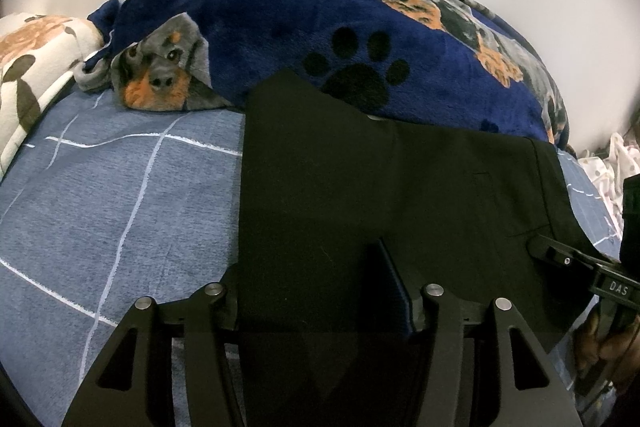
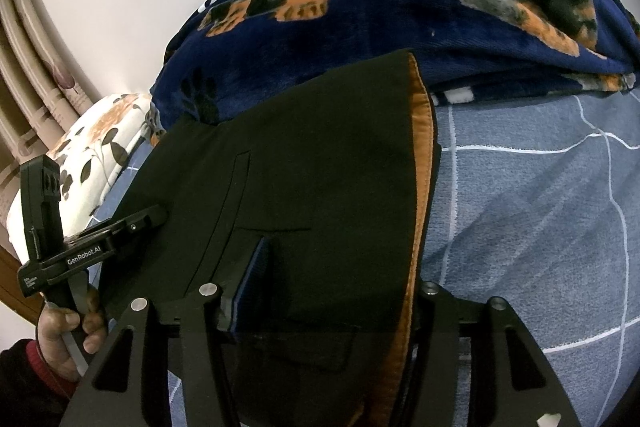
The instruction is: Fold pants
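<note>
Black pants (image 1: pixel 360 167) lie folded on the blue checked bedsheet (image 1: pixel 120 207), their far end up against a navy dog-print blanket (image 1: pixel 260 11). My left gripper (image 1: pixel 312 255) stands half open over the pants' near left edge. Its right finger (image 1: pixel 390 279) shows; the left one is lost against the black cloth. My right gripper (image 2: pixel 340 255) stands the same way at the pants (image 2: pixel 320 147) near their orange-lined waistband (image 2: pixel 422 147). Cloth fills the gap between the jaws, and no pad visibly presses on it. Each view shows the other gripper, right gripper (image 1: pixel 560 255) and left gripper (image 2: pixel 136 223), resting on the pants.
The navy blanket (image 2: pixel 400 7) is heaped along the far side against a white wall. A floral pillow (image 1: pixel 36 67) lies at the left and spotted white fabric (image 1: pixel 608 167) at the right. A hand (image 2: pixel 68 331) grips the left tool's handle. Curtains (image 2: pixel 36 87) hang at the far left.
</note>
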The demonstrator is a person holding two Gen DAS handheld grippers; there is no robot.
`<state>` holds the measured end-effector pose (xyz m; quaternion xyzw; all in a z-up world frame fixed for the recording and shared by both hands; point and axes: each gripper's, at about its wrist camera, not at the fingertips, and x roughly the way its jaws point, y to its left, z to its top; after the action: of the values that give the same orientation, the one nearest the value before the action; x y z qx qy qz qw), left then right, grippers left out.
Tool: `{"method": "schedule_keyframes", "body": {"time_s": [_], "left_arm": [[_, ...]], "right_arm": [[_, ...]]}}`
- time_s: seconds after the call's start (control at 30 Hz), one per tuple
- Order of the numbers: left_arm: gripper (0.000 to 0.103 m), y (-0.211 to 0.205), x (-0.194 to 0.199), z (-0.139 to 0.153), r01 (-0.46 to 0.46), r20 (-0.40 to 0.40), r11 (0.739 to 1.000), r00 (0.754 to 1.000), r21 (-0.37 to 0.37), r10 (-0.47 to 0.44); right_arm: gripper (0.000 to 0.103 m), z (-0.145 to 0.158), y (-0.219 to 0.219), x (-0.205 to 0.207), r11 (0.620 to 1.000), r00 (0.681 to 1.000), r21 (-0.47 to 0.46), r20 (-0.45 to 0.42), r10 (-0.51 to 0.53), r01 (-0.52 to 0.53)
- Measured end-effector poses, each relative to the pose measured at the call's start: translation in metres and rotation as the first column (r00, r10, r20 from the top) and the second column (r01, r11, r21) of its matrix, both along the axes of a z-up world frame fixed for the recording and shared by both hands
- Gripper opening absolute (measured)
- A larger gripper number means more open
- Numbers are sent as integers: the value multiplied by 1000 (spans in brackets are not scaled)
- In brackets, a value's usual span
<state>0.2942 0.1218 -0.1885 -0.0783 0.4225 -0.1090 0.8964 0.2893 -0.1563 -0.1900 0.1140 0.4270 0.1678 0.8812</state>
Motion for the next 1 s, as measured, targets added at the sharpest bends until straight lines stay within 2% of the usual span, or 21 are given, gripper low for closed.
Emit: {"method": "schedule_keyframes", "body": {"time_s": [0.23,0.37,0.43,0.5,0.57,0.67,0.8,1.0], "left_arm": [[57,0,1,0,-1,2,1000,1000,2,1],[66,0,-2,3,-20,7,999,1000,25,20],[68,-2,-8,9,-30,35,997,999,68,28],[74,-4,-16,16,-51,67,991,997,125,43],[86,-6,-30,33,-94,120,977,990,189,72],[99,-5,-52,61,-129,190,971,978,200,91],[103,-13,-79,99,-191,255,948,959,255,125],[103,-28,-121,151,-201,329,949,937,243,114]], "right_arm": [[52,0,1,0,1000,1000,-4,0,6,-6],[57,1,1,3,1000,1000,8,-10,22,-22],[58,4,-2,3,1000,999,2,-31,6,-6],[61,11,-4,0,999,998,-19,-45,-34,33],[61,26,-12,-12,998,998,-4,-9,-66,66],[62,51,-23,-37,995,994,15,49,-95,94],[63,83,-27,-76,997,989,12,128,-72,72],[66,121,-27,-128,998,979,36,198,-51,45]]}}
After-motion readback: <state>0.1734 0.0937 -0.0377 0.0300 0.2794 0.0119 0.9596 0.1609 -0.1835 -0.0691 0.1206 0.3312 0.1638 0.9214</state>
